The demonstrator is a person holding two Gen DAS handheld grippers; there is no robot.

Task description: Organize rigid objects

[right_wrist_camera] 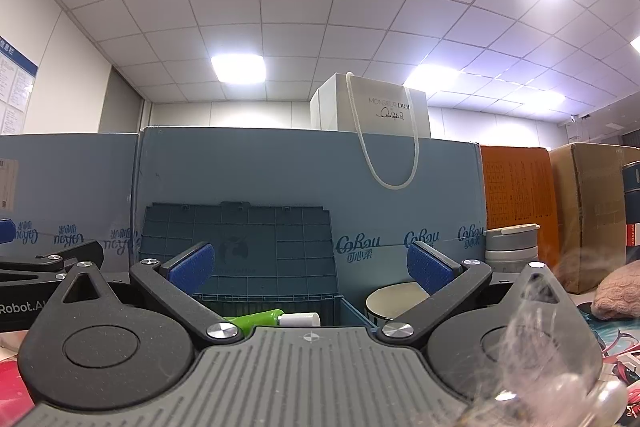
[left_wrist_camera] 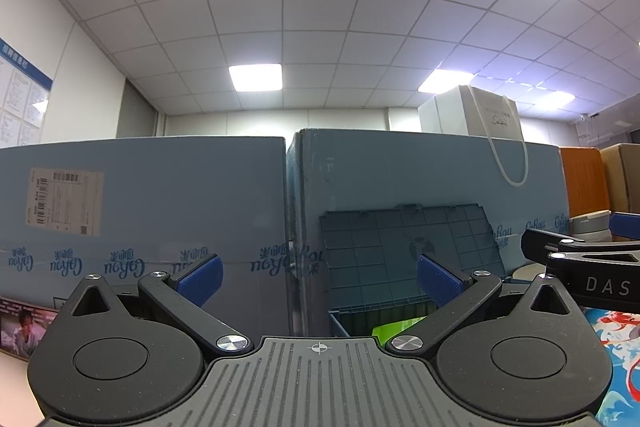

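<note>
Both tools sit low by the tabletop, pointing at a wall of blue cartons. The left tool [left_wrist_camera: 318,277] has its blue pads spread wide with nothing between them. In its view the open crate [left_wrist_camera: 376,315] lies centre-right, just past the right pad, its ribbed lid [left_wrist_camera: 408,247] leaning back against the cartons [left_wrist_camera: 160,203]. A flat green thing [left_wrist_camera: 396,329] shows inside the crate, low between the fingers; what it is cannot be told.

The right tool [right_wrist_camera: 310,269] is likewise wide open and holds nothing. In its view the crate [right_wrist_camera: 272,303] sits dead centre between the pads, and a green bottle [right_wrist_camera: 260,319] with a white cap [right_wrist_camera: 300,319] lies on its side in it, just above the tool's grey body. To the crate's right, behind the right finger, stands a round bowl [right_wrist_camera: 394,301]; further right is a grey stack of cups [right_wrist_camera: 512,243], then a pink cloth [right_wrist_camera: 618,291] at the right edge. A white bag [right_wrist_camera: 376,107] stands atop the cartons in the upper middle. Each tool shows at the edge of the other's view.
</note>
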